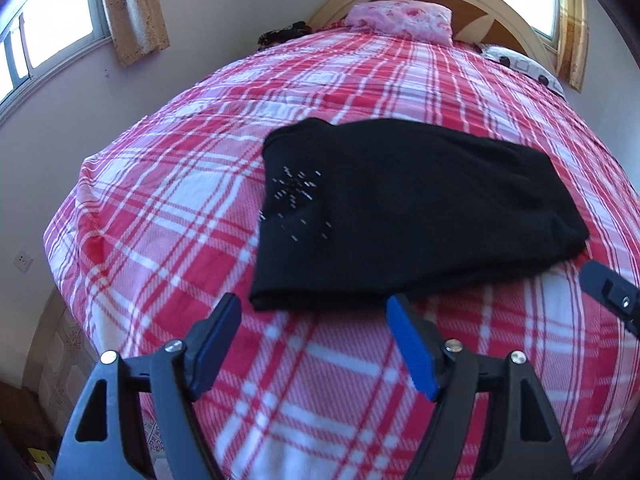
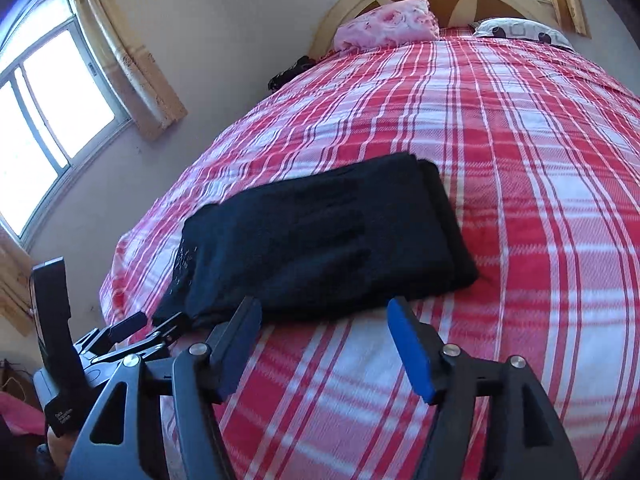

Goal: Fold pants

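The black pants (image 1: 412, 208) lie folded into a thick rectangle on the red and white plaid bed cover (image 1: 168, 200). A beaded pattern shows on their left part. They also show in the right wrist view (image 2: 320, 240). My left gripper (image 1: 314, 312) is open and empty, just short of the pants' near edge. My right gripper (image 2: 324, 316) is open and empty, also just short of the near edge. The right gripper's tip (image 1: 612, 296) shows at the right edge of the left wrist view. The left gripper's body (image 2: 120, 344) shows at the lower left of the right wrist view.
A pink floral pillow (image 1: 400, 20) and a patterned pillow (image 1: 520, 64) lie by the wooden headboard (image 1: 496, 4). A dark item (image 1: 284, 34) sits at the bed's far left edge. Windows with curtains (image 1: 132, 8) line the left wall. The bed's left edge (image 1: 60, 240) drops to the floor.
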Motion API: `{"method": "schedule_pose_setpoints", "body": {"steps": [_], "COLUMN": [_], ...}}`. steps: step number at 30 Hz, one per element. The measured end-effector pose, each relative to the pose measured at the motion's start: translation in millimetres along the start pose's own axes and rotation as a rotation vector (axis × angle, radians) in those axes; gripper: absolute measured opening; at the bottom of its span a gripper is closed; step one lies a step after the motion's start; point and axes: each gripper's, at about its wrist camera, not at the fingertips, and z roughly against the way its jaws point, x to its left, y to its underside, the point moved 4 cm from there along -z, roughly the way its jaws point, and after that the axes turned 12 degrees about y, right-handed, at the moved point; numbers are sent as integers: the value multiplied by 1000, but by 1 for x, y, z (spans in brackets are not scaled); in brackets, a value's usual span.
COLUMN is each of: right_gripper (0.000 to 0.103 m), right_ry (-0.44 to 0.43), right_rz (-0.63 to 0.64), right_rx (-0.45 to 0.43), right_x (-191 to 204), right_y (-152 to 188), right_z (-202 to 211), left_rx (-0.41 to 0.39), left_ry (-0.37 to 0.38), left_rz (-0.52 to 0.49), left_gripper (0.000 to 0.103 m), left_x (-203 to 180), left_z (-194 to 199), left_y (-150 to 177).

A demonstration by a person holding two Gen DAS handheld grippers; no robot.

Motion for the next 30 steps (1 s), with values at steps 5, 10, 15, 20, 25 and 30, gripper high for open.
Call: {"method": "schedule_pose_setpoints", "body": {"steps": [5, 10, 15, 20, 25, 30], "right_gripper": [68, 68, 69, 69, 70, 76], "right_ry": [10, -32, 30, 51, 60, 74], "right_rz": [27, 36, 15, -4, -22, -38], "right_rx": [-20, -140, -290, -366, -438, -462], "right_x": [4, 6, 3, 1, -2, -6], "right_y": [28, 37, 42, 44, 43, 41], "right_z": [17, 55, 96, 121, 146, 152], "left_rx": [-5, -114, -244, -269, -291, -320], "left_ry": [4, -9, -13, -8, -20, -54], "left_rz": [-33, -47, -78, -110, -103, -99], "left_gripper": [78, 94, 103, 103, 103, 103], "left_x": [-18, -32, -46, -57, -58, -57], "left_z": [12, 45, 81, 93, 102, 108], "left_y": [15, 19, 19, 17, 18, 15]}}
